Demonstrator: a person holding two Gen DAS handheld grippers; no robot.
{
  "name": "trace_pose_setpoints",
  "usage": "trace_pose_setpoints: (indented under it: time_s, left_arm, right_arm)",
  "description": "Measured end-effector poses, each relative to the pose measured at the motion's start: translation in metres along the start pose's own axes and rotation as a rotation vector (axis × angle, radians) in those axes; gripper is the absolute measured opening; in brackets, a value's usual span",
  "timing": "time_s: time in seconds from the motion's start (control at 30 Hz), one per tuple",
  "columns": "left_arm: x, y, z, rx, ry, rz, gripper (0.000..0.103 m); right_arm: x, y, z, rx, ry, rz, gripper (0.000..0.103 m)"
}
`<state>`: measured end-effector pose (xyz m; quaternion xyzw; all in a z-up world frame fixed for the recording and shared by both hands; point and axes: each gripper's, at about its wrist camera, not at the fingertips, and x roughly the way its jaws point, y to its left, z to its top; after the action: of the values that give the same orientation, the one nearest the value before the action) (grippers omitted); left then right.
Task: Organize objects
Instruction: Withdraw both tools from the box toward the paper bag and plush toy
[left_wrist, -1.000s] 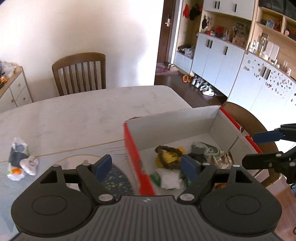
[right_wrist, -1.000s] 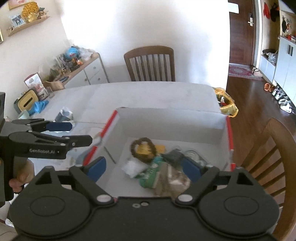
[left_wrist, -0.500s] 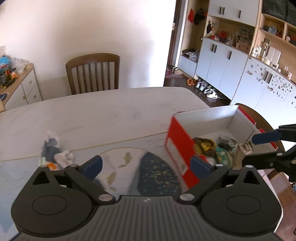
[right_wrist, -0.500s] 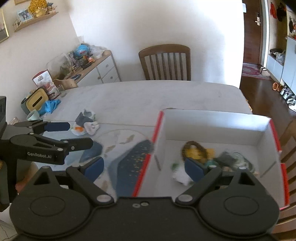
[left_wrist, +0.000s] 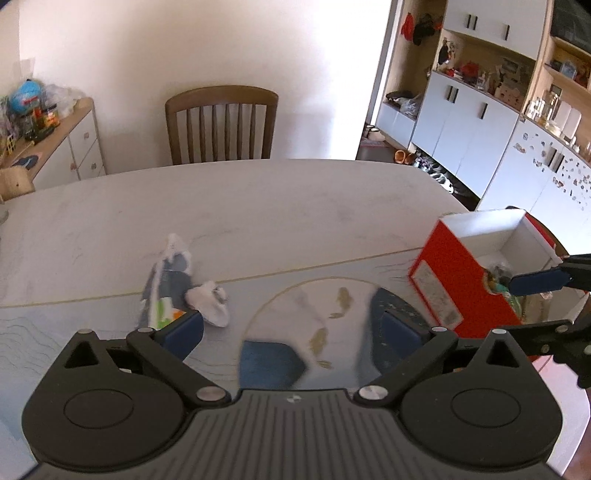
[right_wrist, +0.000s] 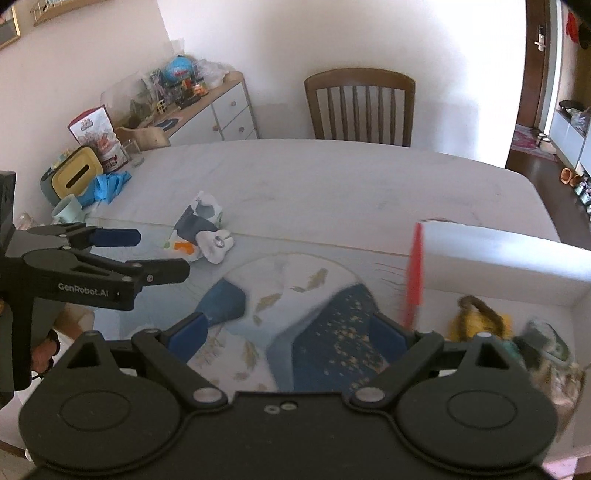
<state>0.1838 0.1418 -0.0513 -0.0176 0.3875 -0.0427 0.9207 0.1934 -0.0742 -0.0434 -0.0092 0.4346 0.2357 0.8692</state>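
On the mat, left gripper (left_wrist: 291, 328) spread, empty. Centre it over the packet pile (left_wrist: 177, 284) (low approach) before pinching; right gripper (right_wrist: 291, 332) also spread.

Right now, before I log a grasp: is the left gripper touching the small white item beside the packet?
Apart. In the right wrist view the left gripper, jaws open, sits left of the white item, with bare mat between its fingertips and it.

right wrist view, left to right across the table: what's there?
Left gripper → yellow tissue box → blue gloves → crumpled wrapper → white toy → red-edged box.
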Motion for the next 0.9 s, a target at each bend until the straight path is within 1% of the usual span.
trace_pose_setpoints:
  time_s: [0.23, 0.33, 0.43, 0.63, 0.73, 0.9]
  left_arm:
    - [0.013, 0.040, 0.006, -0.032, 0.021, -0.001, 0.103]
    - [0.021, 0.052, 0.010, -0.030, 0.032, 0.021, 0.103]
    - [0.031, 0.067, 0.014, -0.043, 0.049, 0.024, 0.103]
    - [0.056, 0.094, 0.027, -0.073, 0.078, 0.058, 0.103]
    - [0.070, 0.104, 0.033, -0.088, 0.087, 0.095, 0.103]
    - [0.095, 0.118, 0.036, -0.121, 0.122, 0.123, 0.103]
  right_arm:
    - [0.035, 0.023, 0.016, -0.048, 0.023, 0.013, 0.092]
    - [0.050, 0.031, 0.024, -0.069, 0.030, 0.017, 0.092]
    - [0.066, 0.036, 0.032, -0.092, 0.040, 0.025, 0.092]
    - [0.100, 0.049, 0.047, -0.150, 0.059, 0.051, 0.091]
    - [0.118, 0.054, 0.054, -0.173, 0.067, 0.062, 0.090]
    - [0.146, 0.059, 0.065, -0.196, 0.088, 0.075, 0.088]
